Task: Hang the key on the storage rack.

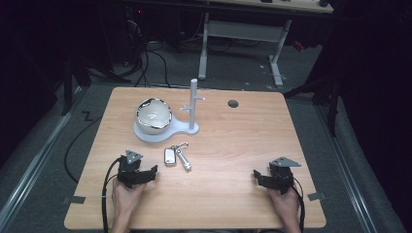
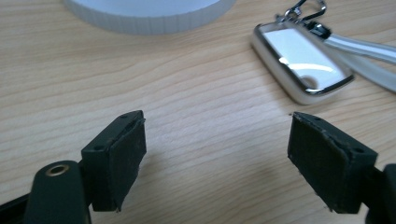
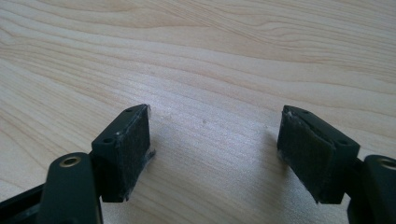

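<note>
A key fob with a shiny silver face (image 1: 169, 156) lies mid-table on a ring with a small metal cylinder (image 1: 184, 159). In the left gripper view the fob (image 2: 299, 65) rests just beyond the right jaw. My left gripper (image 1: 151, 171) sits low over the wood, a short way left of the fob, open with nothing between its jaws (image 2: 217, 154). My right gripper (image 1: 256, 175) rests near the front right of the table, open over bare wood (image 3: 215, 149).
A white stand (image 1: 160, 132) with an upright post (image 1: 193, 104) carries a glossy bowl (image 1: 153, 115) behind the keys; its base edge (image 2: 149, 14) lies ahead of the left jaws. A round hole (image 1: 233, 103) sits at the back of the table.
</note>
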`<state>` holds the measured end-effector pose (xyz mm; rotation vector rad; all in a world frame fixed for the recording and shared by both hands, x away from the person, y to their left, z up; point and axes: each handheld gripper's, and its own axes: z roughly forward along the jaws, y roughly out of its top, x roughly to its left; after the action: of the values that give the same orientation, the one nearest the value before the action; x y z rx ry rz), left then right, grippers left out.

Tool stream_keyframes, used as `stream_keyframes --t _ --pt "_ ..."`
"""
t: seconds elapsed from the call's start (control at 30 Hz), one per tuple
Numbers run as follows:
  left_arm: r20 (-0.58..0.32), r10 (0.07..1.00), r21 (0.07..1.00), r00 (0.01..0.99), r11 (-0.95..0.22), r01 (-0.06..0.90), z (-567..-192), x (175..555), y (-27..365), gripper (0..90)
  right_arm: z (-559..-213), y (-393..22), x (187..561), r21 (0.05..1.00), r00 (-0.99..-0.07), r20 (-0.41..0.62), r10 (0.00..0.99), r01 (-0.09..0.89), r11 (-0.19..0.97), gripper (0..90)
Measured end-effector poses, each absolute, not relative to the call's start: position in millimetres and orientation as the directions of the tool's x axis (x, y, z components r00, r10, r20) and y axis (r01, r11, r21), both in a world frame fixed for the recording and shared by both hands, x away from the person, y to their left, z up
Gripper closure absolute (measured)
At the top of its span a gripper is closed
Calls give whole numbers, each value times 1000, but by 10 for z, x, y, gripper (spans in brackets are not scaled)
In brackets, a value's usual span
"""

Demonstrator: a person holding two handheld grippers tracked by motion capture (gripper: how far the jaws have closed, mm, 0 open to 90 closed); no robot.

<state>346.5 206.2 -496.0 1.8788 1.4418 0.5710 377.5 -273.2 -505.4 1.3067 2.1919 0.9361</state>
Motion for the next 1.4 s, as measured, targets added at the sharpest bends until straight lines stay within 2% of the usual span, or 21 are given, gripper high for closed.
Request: stream_keyframes --t 0.2,0.73,1.03,1.4 --pt "-96 946 750 311 -137 647 -4917 3493 1942 184 -5054 -2734 3776 729 -471 -15 882 599 333 255" --pt "-47 930 740 365 -213 638 -4843 3819 1489 176 -5053 -2734 3773 728 -473 -14 881 599 333 254" --pt "-16 940 713 340 -227 663 -4908 4012 1368 212 -5053 -2734 3772 728 -473 -14 881 599 333 254" --pt "10 945 691 326 -243 681 -4985 4073 1416 311 -5053 -2734 3772 728 -473 -14 881 599 333 254"
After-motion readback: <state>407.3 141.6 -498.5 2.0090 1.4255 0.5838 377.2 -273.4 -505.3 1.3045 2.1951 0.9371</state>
